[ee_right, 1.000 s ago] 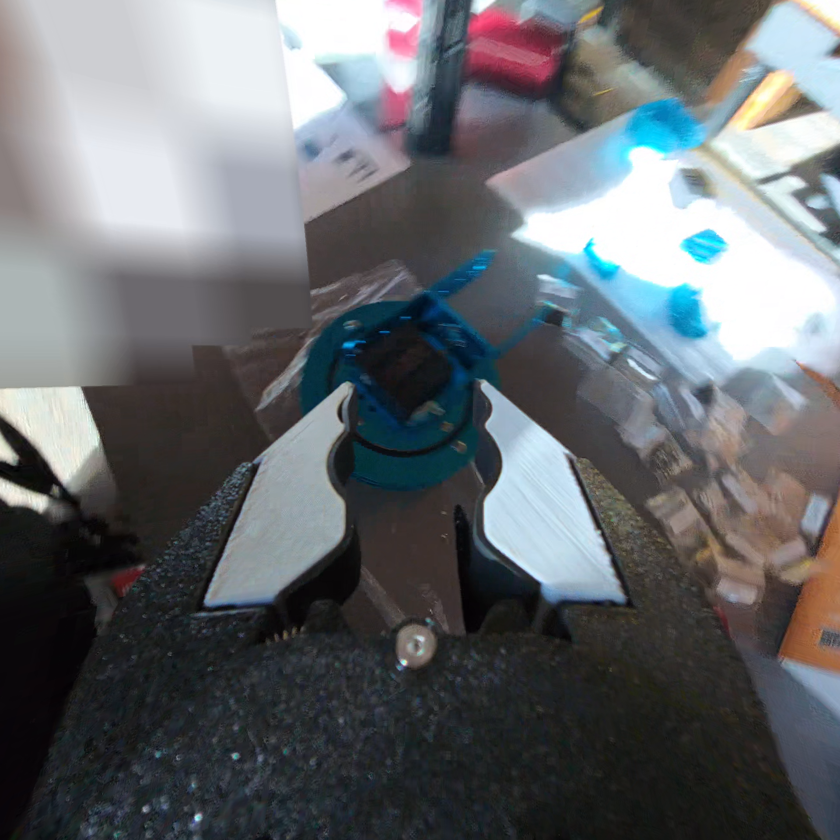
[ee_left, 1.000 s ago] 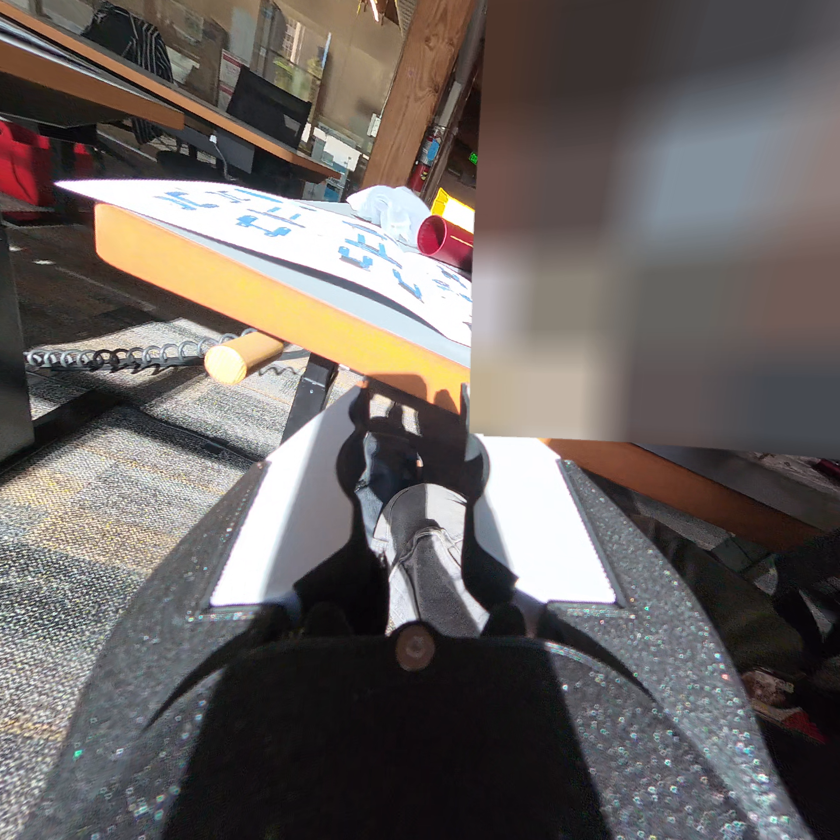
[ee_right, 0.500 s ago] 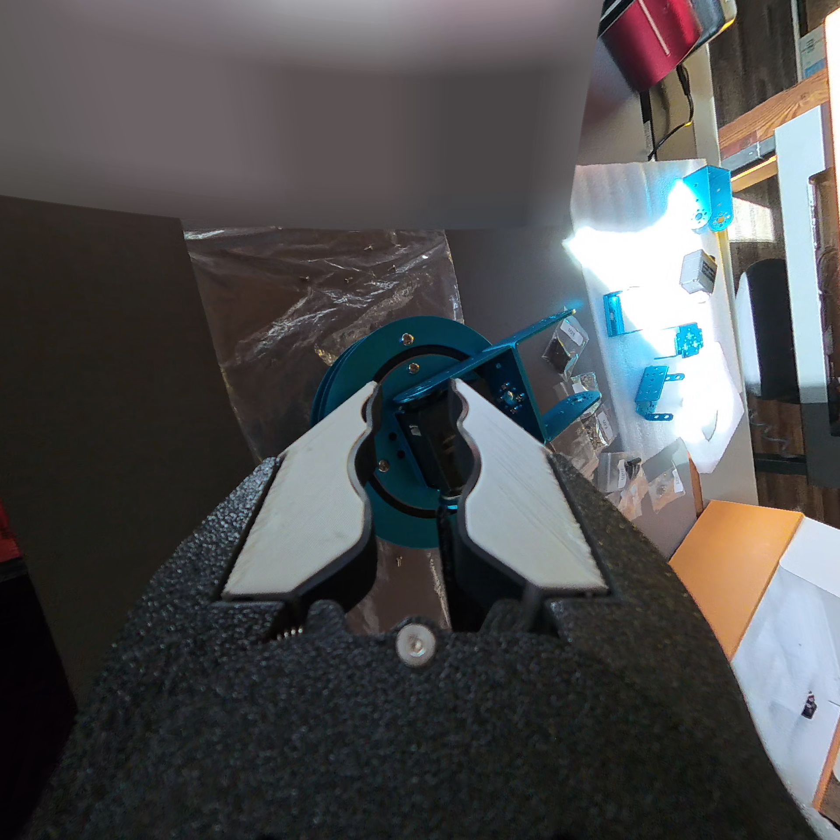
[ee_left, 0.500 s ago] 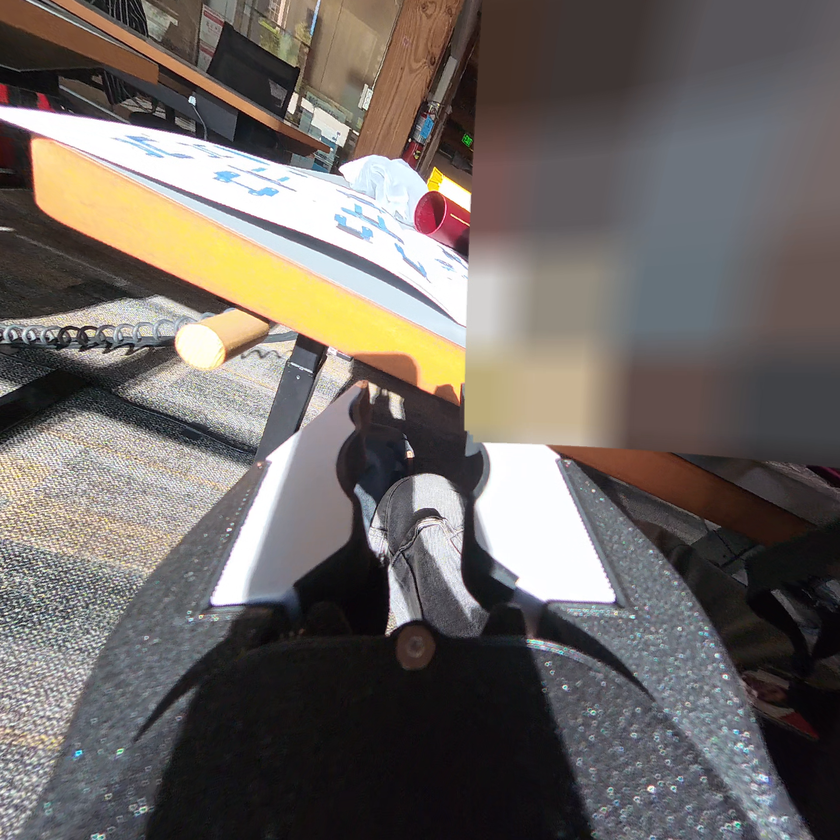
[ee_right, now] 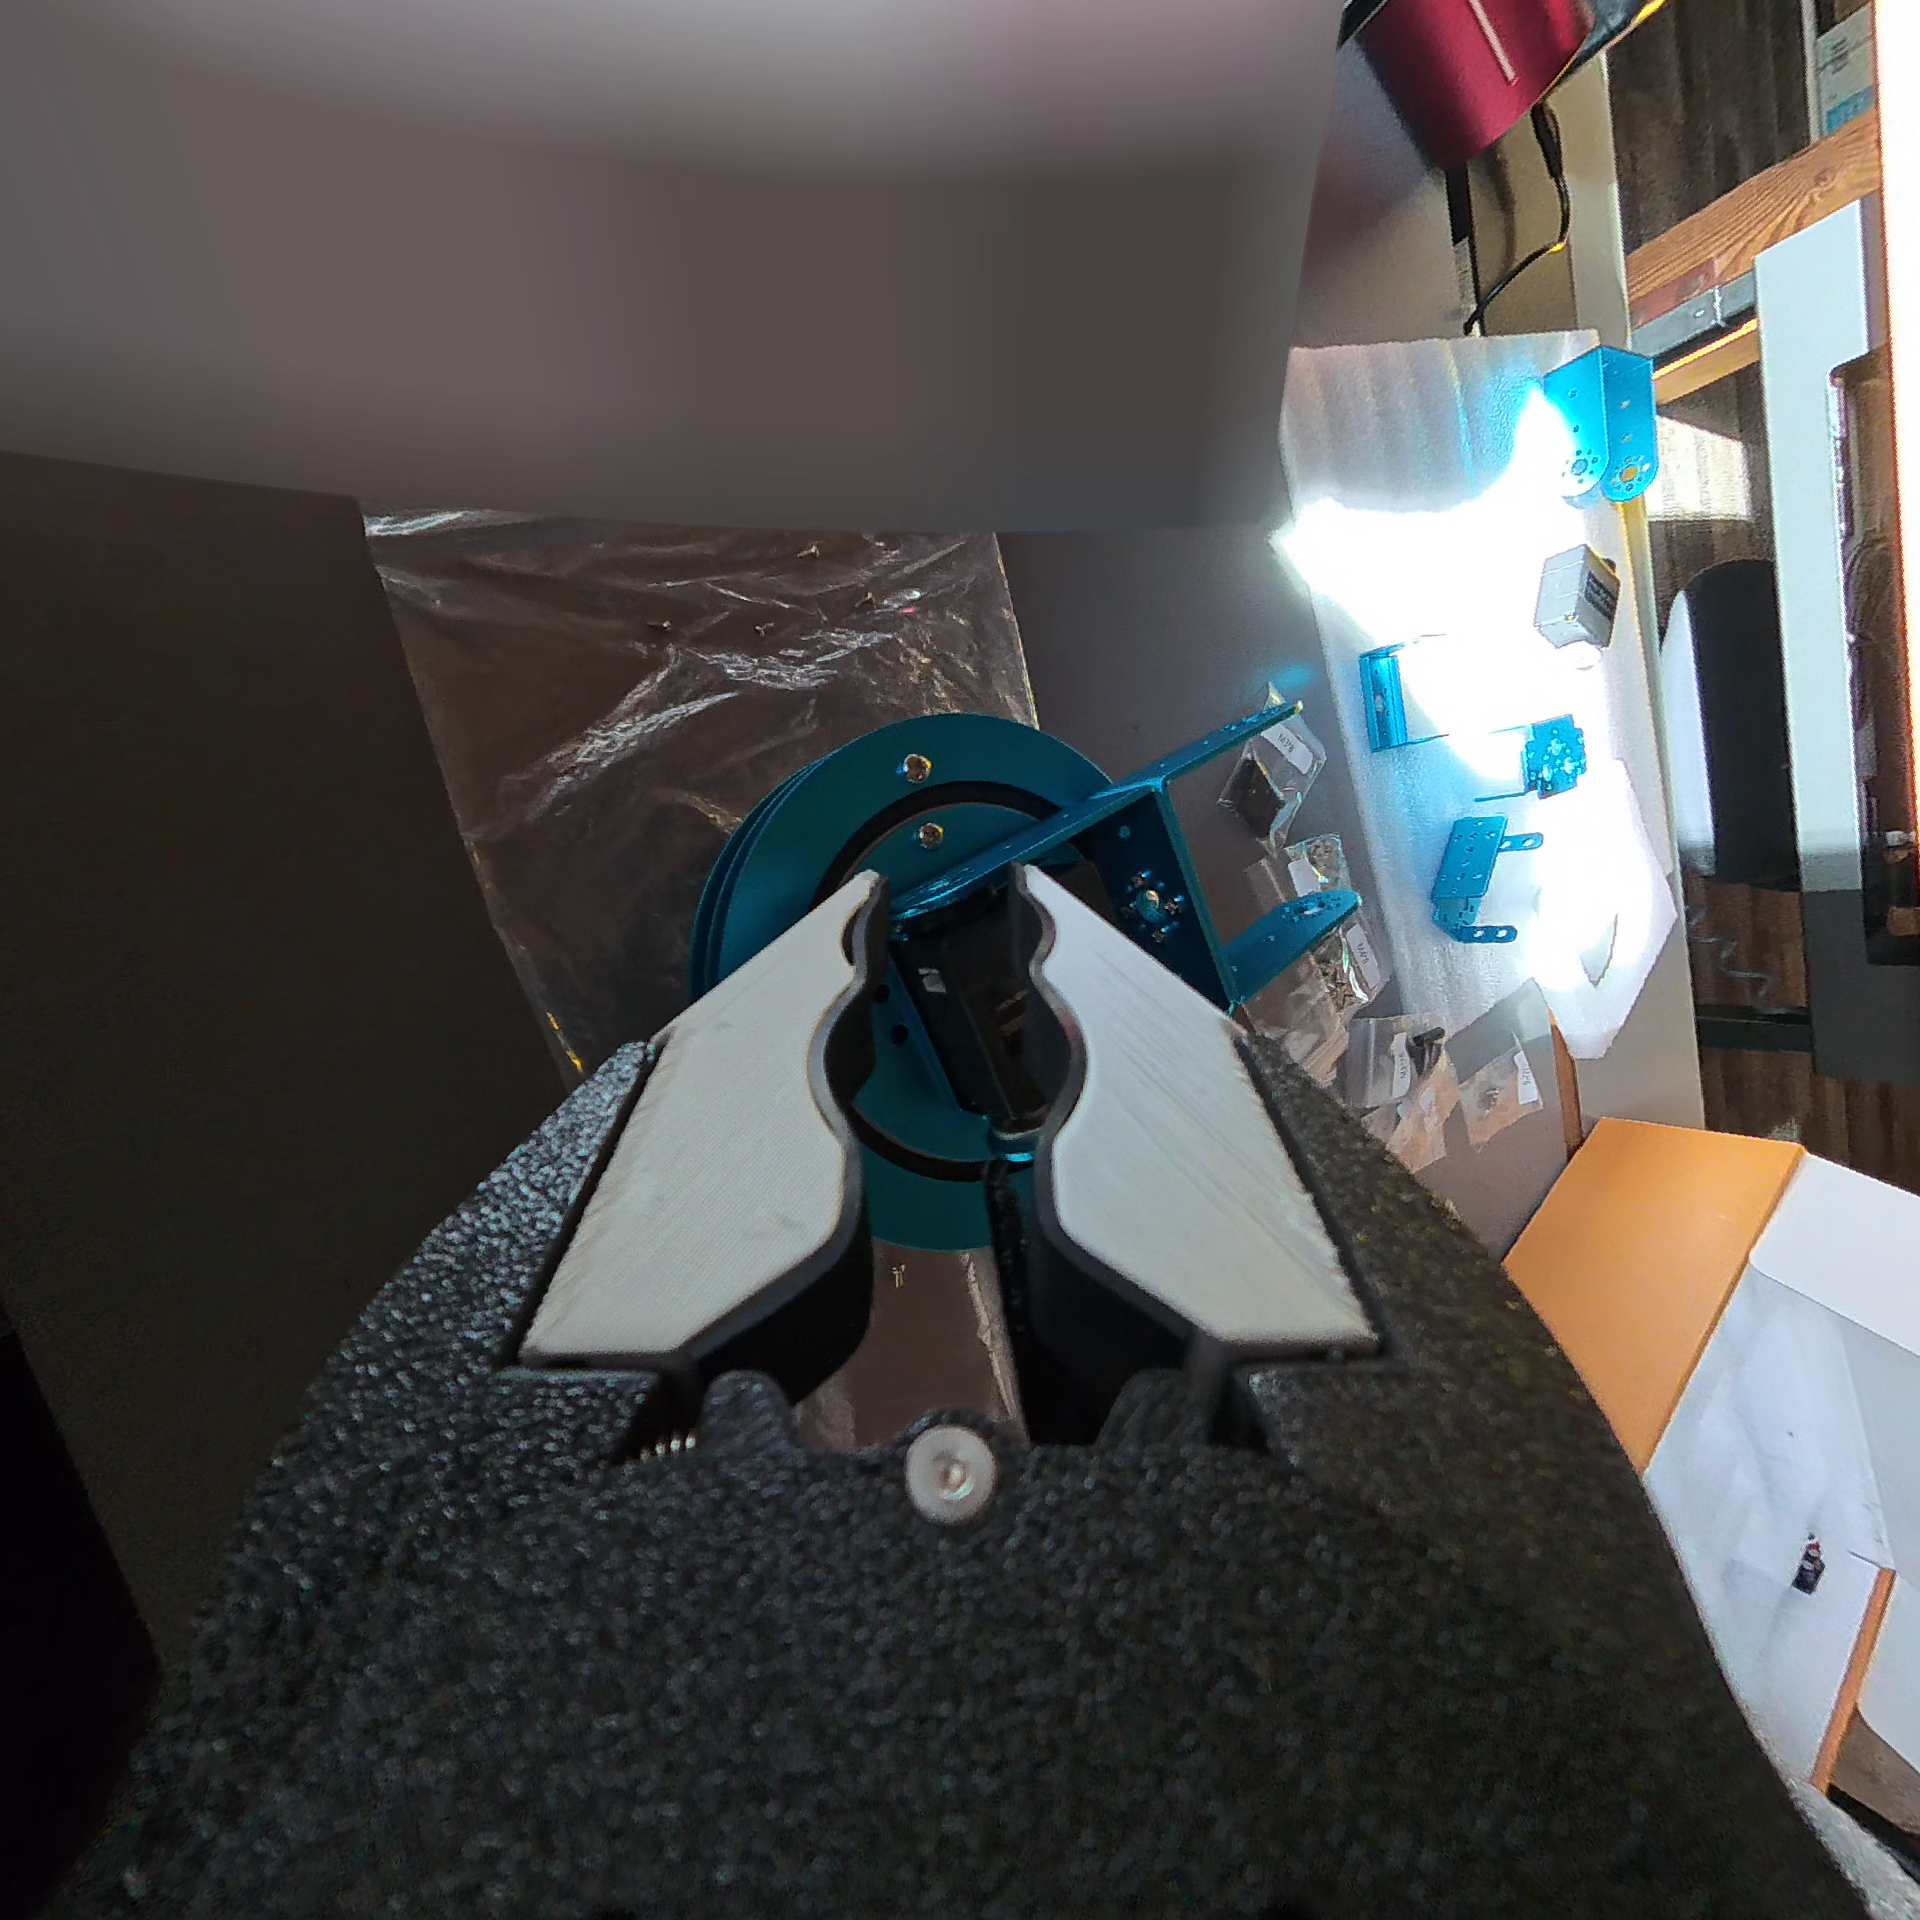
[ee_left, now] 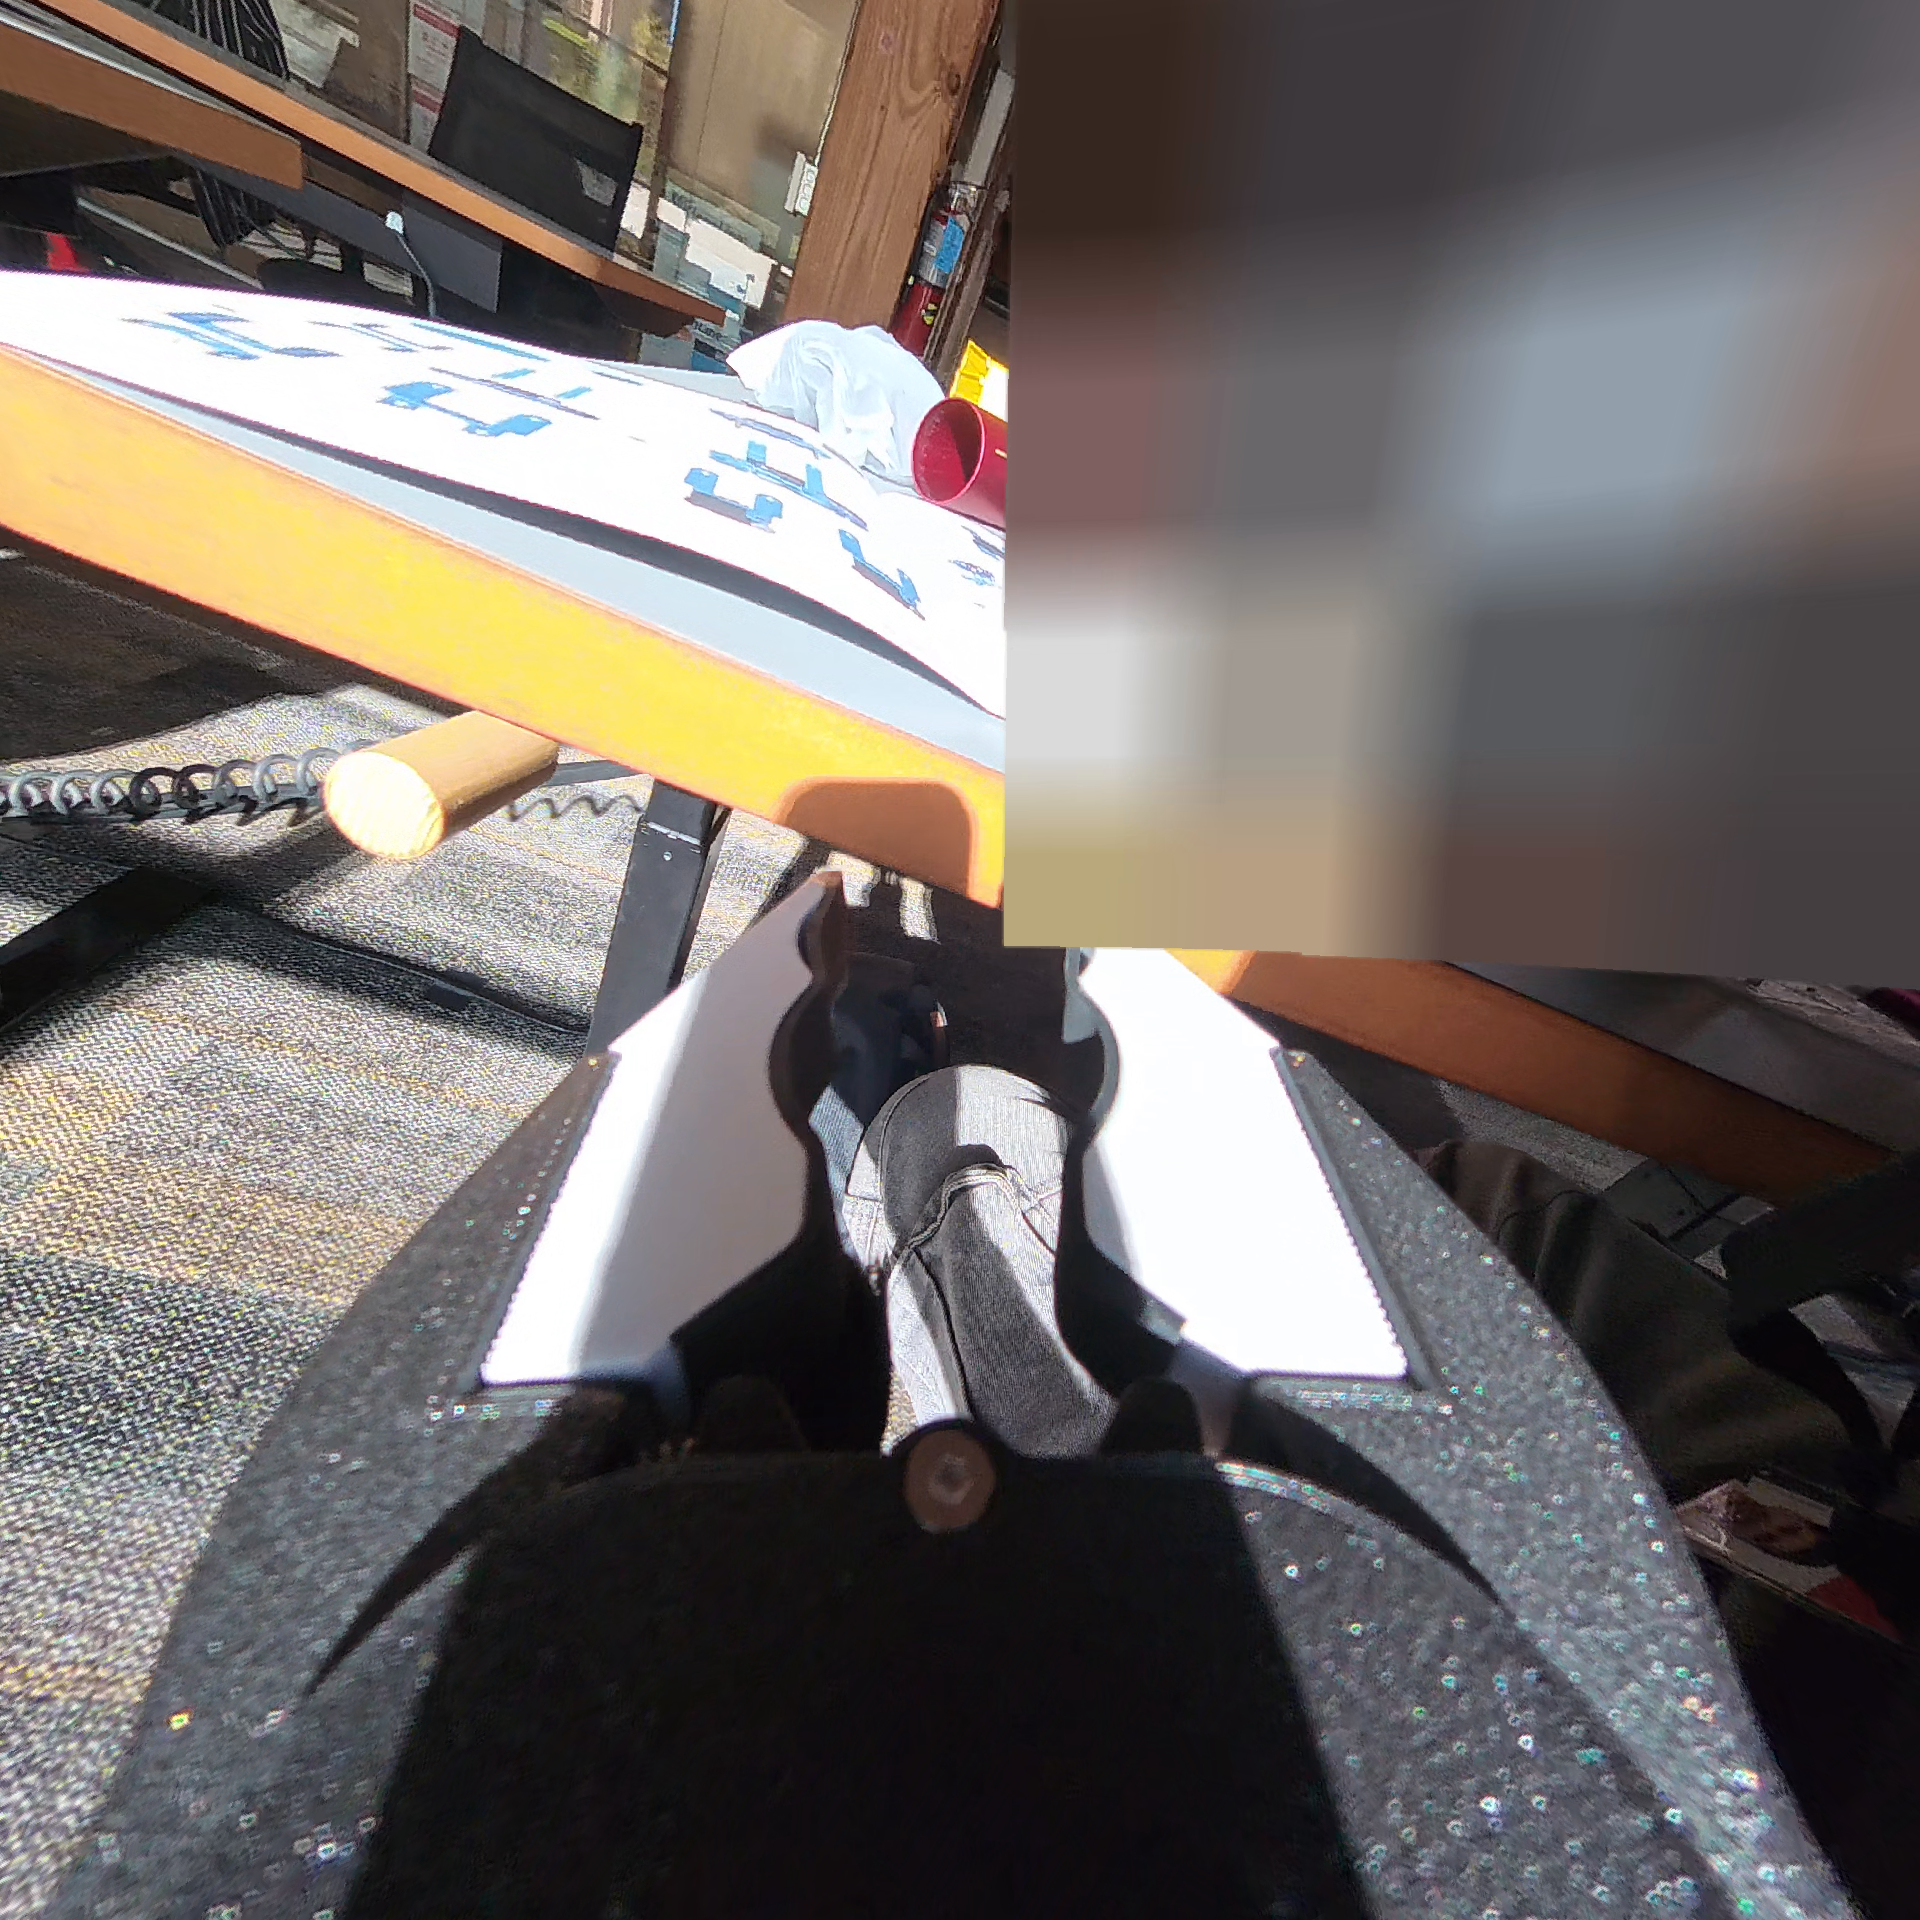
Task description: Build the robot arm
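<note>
Right between the white fingers of the right gripper (ee_right: pixel 951 894) sits a dark rectangular servo-like block (ee_right: pixel 987 1039) mounted in a blue anodised metal assembly: a round blue disc base with brass screws (ee_right: pixel 821 831) behind it and a blue perforated U-shaped bracket (ee_right: pixel 1153 831) reaching up and to the right. The fingers are drawn in close on either flank of the dark block and appear to pinch it, with its long axis running roughly along the fingers, away from the camera and tilted a little. Under the assembly lies a crinkled clear plastic sheet (ee_right: pixel 644 675) on a dark tabletop. Farther right, a white foam sheet (ee_right: pixel 1382 457) in bright sunlight carries several loose blue brackets and a small grey box, with little clear bags of hardware (ee_right: pixel 1434 1060) between it and the assembly. The left gripper (ee_left: pixel 951 940) is well apart from all this, held low below the orange edge of a table (ee_left: pixel 499 634); its fingers are spread with nothing between them, only a person's grey trouser leg (ee_left: pixel 977 1195) and carpet beyond. On that table lie a white sheet with blue parts, a white crumpled cloth (ee_left: pixel 831 384) and a red cup on its side (ee_left: pixel 961 452).
</note>
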